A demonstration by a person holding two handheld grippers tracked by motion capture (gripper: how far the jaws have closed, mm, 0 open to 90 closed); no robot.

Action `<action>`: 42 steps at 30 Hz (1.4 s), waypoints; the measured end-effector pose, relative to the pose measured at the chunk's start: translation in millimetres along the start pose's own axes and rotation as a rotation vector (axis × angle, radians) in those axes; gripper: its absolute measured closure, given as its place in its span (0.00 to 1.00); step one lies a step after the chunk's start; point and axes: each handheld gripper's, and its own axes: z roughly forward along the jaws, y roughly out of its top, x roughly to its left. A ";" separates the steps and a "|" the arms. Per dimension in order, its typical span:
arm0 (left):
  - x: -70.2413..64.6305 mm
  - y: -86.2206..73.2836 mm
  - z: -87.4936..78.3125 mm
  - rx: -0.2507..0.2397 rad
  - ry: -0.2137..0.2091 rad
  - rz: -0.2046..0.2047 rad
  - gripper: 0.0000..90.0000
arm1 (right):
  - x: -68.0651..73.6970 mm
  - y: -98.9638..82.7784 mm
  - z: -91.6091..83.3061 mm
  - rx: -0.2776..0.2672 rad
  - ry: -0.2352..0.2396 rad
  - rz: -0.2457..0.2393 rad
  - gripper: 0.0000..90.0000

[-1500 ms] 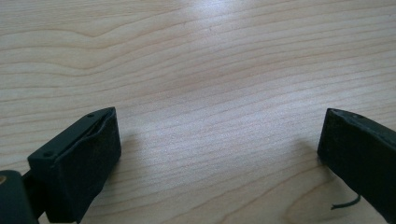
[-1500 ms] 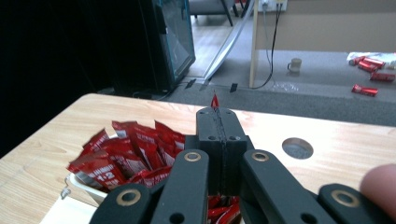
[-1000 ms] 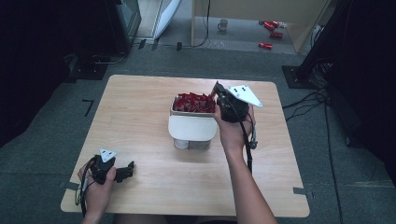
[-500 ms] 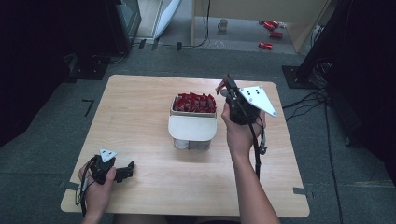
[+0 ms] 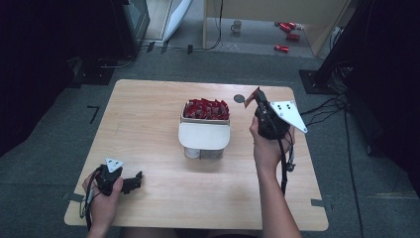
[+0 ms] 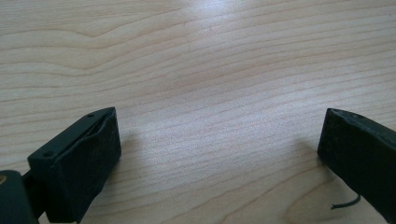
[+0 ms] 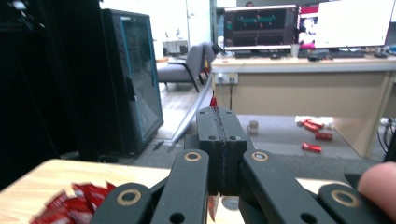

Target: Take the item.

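A white box [image 5: 204,136] stands at the table's middle, its far part heaped with red packets [image 5: 206,108]. My right gripper [image 5: 257,97] is raised to the right of the box and points up and away. It is shut on one red packet [image 5: 249,102], whose edge pokes out above the closed jaws [image 7: 213,101]. The heap of packets [image 7: 70,205] lies low at the left in the right gripper view. My left gripper [image 5: 136,179] rests near the table's front left corner, open, with bare wood [image 6: 219,93] between its wide-apart fingers [image 6: 93,154].
A small dark round disc [image 5: 239,98] lies on the table behind the right gripper. Beyond the far edge, red items [image 5: 282,48] and a mug [image 5: 237,25] lie on the floor by a desk. A dark cabinet [image 7: 133,79] stands at the far left.
My right gripper has come up from the box's right rim and moved right and away with a red packet in its jaws. The left gripper has stayed put.
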 end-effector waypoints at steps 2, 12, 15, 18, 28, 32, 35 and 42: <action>0.0 0.0 0.0 0.000 0.000 0.000 0.00 | -4.5 -7.7 0.6 0.015 -0.009 0.006 1.00; 0.0 -0.1 0.1 -0.002 0.001 0.000 0.00 | -19.6 -60.2 8.9 0.123 -0.042 0.015 1.00; -0.2 -0.1 0.1 -0.002 0.000 -0.002 0.00 | -22.4 -74.0 11.1 0.150 -0.050 0.021 1.00; -0.2 -0.1 0.1 -0.002 0.000 -0.002 0.00 | -24.6 -84.5 12.3 0.169 -0.054 0.025 1.00; 0.0 -0.1 0.0 0.000 0.000 0.000 0.00 | -25.1 -110.5 11.2 0.213 -0.047 -0.002 1.00; 0.0 -0.1 -0.1 0.000 0.000 0.000 0.00 | -25.4 -117.9 7.0 0.211 -0.033 -0.009 1.00; -0.1 -0.1 0.0 -0.001 0.000 -0.001 0.00 | -26.0 -121.8 2.4 0.215 -0.032 -0.016 1.00; -0.1 -0.1 0.0 0.000 0.000 0.000 0.00 | -21.0 -140.2 -15.1 0.259 -0.015 -0.052 1.00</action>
